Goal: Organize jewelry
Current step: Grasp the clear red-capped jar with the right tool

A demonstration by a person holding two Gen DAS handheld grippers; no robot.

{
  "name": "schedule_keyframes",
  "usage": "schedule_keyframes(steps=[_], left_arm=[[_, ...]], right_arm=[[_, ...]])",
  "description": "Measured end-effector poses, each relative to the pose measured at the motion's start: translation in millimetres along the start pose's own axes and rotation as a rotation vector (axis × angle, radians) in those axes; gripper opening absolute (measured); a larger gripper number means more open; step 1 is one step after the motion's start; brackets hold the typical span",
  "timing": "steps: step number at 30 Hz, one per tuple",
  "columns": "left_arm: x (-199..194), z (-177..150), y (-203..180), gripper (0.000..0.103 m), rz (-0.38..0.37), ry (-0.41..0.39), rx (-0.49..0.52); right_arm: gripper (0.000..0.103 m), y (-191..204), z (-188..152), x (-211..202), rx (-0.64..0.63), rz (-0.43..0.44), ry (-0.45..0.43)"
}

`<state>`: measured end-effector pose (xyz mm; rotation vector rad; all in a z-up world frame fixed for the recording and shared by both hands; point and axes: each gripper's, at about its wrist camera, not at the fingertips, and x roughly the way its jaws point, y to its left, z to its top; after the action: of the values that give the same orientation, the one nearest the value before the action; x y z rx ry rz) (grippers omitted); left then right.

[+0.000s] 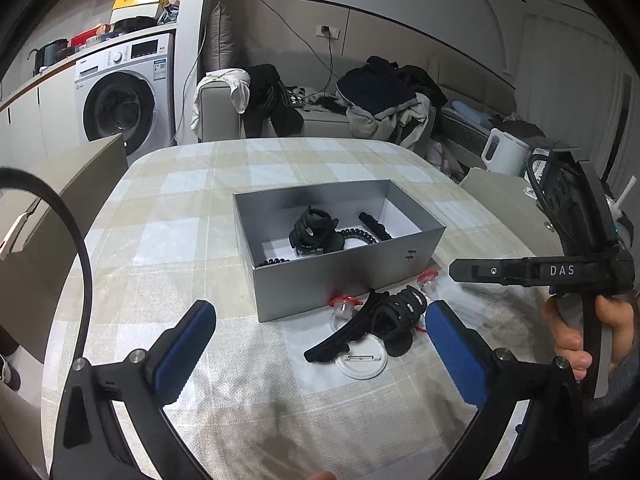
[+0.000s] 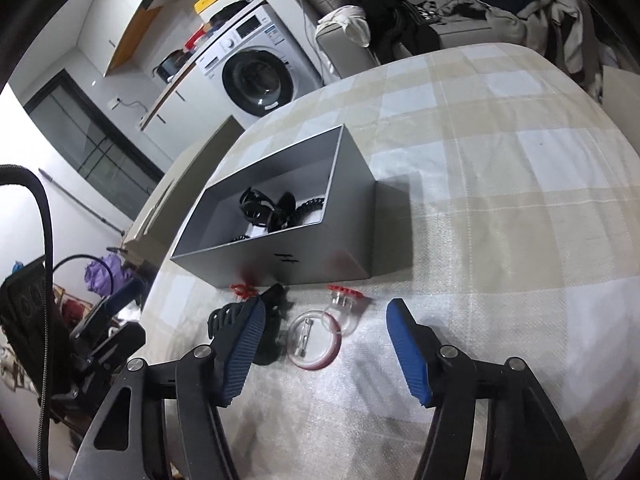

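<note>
Both my grippers are wide open, holding nothing. Left gripper (image 1: 320,344) hovers over the black hair claw (image 1: 374,322) lying just in front of the grey box (image 1: 344,280); right gripper (image 2: 326,344) hangs above the clear round badge (image 2: 314,340) beside it.

The left gripper (image 1: 320,336) points obliquely downward with both blue-padded jaws spread to full width and nothing clamped between them, while the right gripper (image 2: 325,342), gripped at its handle by the person's hand (image 1: 588,332), also tilts downward with jaws apart and empty.
</note>
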<state>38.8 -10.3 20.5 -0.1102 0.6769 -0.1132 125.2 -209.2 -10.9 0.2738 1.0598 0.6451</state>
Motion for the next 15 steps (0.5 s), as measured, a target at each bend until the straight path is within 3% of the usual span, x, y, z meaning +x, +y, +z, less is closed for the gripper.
schedule_keyframes(steps=[8, 11, 15], left_arm=[[10.6, -6.4, 0.7, 0.102, 0.011, 0.034, 0.001], [14.2, -8.3, 2.0, 0.102, 0.013, 0.046, -0.003], [13.9, -9.3, 2.3, 0.102, 0.017, 0.05, -0.004]], right_arm=[[0.062, 9.8, -0.8, 9.7, -0.052, -0.07, -0.004], [0.054, 19.5, 0.0, 16.9, -0.104, -0.15, -0.013], [0.044, 25.4, 1.4, 27.1, -0.14, -0.196, 0.008]])
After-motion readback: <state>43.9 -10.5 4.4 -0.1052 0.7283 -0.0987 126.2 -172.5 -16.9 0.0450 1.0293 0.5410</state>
